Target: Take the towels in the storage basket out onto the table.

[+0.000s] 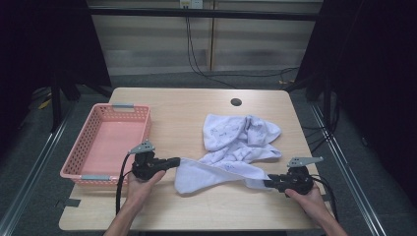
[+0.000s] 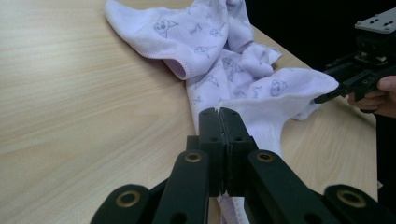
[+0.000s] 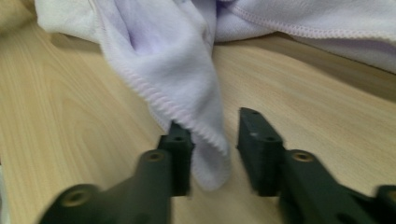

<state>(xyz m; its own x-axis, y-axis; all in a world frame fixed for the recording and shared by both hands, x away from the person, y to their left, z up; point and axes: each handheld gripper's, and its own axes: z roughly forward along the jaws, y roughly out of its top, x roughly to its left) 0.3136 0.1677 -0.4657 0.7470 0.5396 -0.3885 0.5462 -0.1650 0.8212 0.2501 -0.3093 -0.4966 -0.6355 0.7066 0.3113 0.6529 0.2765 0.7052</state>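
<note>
A pale lilac printed cloth (image 1: pixel 241 140) lies crumpled on the wooden table (image 1: pixel 172 105), with one edge stretched between both hands. My left gripper (image 1: pixel 178 161) is shut on the cloth's left corner; in the left gripper view its jaws (image 2: pixel 219 112) are pressed together with the cloth (image 2: pixel 224 56) running out from between them. My right gripper (image 1: pixel 265 183) sits at the cloth's right corner. In the right gripper view a hemmed corner of the cloth (image 3: pixel 159 60) hangs between its jaws (image 3: pixel 215 126), which stand apart with a gap on the right side. The right gripper (image 2: pixel 327 95) also appears far right in the left gripper view.
A pink plastic basket (image 1: pixel 78 157) stands at the table's left side, close to my left hand. A round dark hole (image 1: pixel 236 102) is in the tabletop near the far edge. Cables hang at the wall behind.
</note>
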